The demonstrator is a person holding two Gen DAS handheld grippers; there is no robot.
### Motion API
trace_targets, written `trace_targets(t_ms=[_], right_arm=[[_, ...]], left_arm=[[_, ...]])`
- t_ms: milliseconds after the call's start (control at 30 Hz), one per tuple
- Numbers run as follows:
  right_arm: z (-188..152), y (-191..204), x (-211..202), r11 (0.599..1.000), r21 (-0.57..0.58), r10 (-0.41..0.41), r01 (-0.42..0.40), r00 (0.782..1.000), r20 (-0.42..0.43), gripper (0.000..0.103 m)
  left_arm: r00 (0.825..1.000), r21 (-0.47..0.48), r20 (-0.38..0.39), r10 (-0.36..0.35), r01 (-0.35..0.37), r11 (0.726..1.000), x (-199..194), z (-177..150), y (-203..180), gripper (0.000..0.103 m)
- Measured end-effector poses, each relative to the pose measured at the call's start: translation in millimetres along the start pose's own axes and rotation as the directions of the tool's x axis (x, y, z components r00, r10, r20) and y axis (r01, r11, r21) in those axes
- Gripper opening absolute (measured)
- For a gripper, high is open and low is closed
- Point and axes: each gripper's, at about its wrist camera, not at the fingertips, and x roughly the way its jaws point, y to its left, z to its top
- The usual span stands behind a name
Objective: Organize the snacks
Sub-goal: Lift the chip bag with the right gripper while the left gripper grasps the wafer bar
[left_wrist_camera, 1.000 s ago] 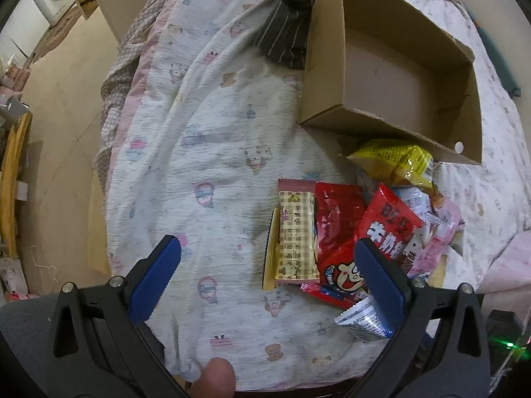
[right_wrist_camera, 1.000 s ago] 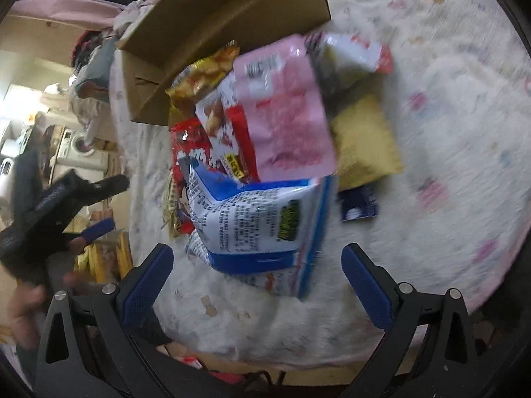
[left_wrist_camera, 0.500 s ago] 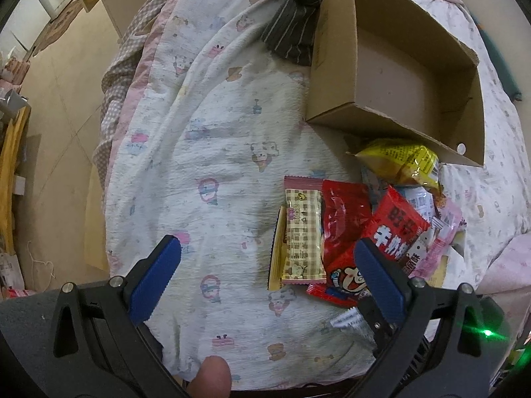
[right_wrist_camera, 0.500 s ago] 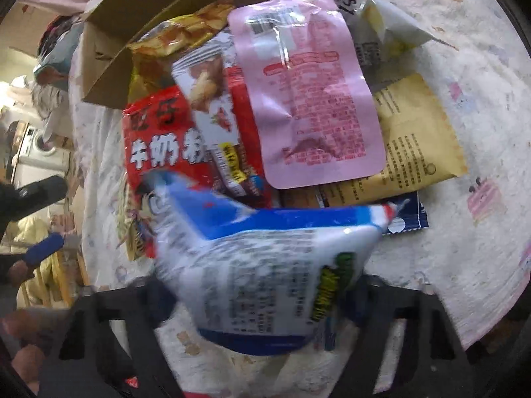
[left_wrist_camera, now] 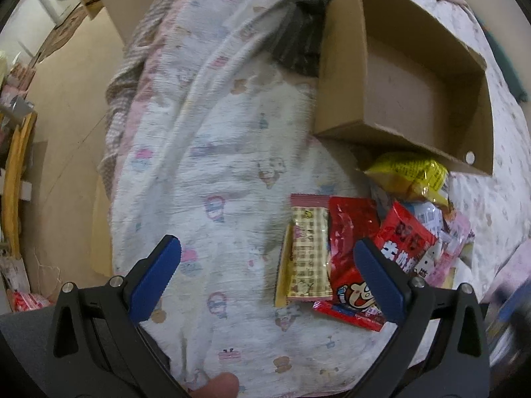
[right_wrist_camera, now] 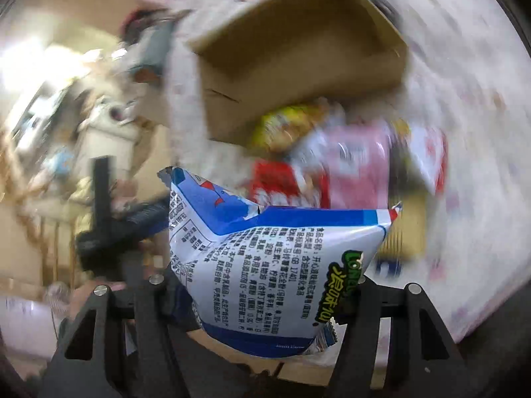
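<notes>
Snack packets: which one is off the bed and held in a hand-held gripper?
The blue-and-white bag, clamped in the right hand-held gripper. The other packets, such as the yellow bag, lie heaped beside the box.

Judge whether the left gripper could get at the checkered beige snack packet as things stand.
Probably yes. The left gripper is open and empty, and the checkered packet lies uncovered at the pile's near edge, between the spread fingers.

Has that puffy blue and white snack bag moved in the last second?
Yes. The blue and white snack bag, clamped by the right gripper, has lifted off the pile toward the cardboard box.

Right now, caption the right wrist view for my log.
Right gripper clamps a blue-and-white snack bag before a cardboard box.
</notes>
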Motion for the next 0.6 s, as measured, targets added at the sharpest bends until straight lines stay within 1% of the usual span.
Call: trace_targets(t_ms=[33, 67, 133, 167, 200, 233, 267, 367, 433, 467, 500, 533, 600], right_arm=[[11, 0, -9, 0.998, -0.046, -0.033, 0.035, 0.999, 0.037, 0.064], [17, -2, -13, 0.997, -0.067, -0.045, 0.048, 0.998, 0.047, 0.064], [34, -12, -16, 0.994, -0.096, -0.040, 0.045, 0.998, 0.054, 0.064], [36, -15, -14, 0.994, -0.099, -0.044, 0.050, 0.997, 0.058, 0.064], [39, -20, -13, 0.993, -0.105, -0.051, 0.058, 0.997, 0.061, 0.064], [41, -26, -14, 0.992, -0.105, -0.057, 0.063, 0.996, 0.065, 0.064], [40, -33, -14, 0.993, -0.097, -0.058, 0.065, 0.996, 0.072, 0.064], [39, -51, -5, 0.998, -0.043, -0.039, 0.043, 0.996, 0.074, 0.064], [32, -63, -10, 0.999, 0.011, -0.035, 0.035, 0.998, 0.055, 0.064], [33, -69, -11, 0.999, 0.031, -0.028, 0.027, 0.999, 0.045, 0.064], [34, -73, -13, 0.999, 0.052, -0.019, 0.017, 0.998, 0.053, 0.064], [34, -77, -16, 0.998, 0.064, -0.014, 0.010, 0.998, 0.060, 0.064], [33, -82, -19, 0.997, 0.080, -0.006, 0.001, 0.998, 0.065, 0.064]], left_arm=[[1.000, 0.009, 0.009, 0.009, -0.009, 1.000, 2, -1, -3, 0.103], [1.000, 0.017, 0.010, 0.017, -0.018, 1.000, 5, 0, -6, 0.103], [1.000, 0.032, -0.012, 0.013, -0.012, 0.999, 13, 1, -11, 0.103], [1.000, 0.035, -0.025, 0.009, -0.009, 0.999, 17, 2, -12, 0.102], [0.999, 0.038, -0.039, -0.001, 0.003, 0.999, 23, 4, -14, 0.099], [0.998, 0.038, -0.057, -0.008, 0.010, 0.999, 28, 4, -15, 0.089], [0.998, 0.038, -0.070, -0.012, 0.014, 0.999, 32, 5, -16, 0.081], [0.993, 0.055, -0.107, -0.039, 0.045, 0.997, 46, 6, -23, 0.078], [0.995, 0.077, -0.098, -0.019, 0.026, 0.997, 48, 6, -27, 0.075], [0.995, 0.086, -0.098, -0.015, 0.024, 0.996, 50, 6, -28, 0.071], [0.994, 0.091, -0.105, -0.017, 0.027, 0.996, 53, 6, -29, 0.068], [0.993, 0.096, -0.114, -0.020, 0.031, 0.995, 56, 5, -30, 0.062], [0.993, 0.111, -0.121, -0.006, 0.020, 0.994, 62, 2, -32, 0.060]])
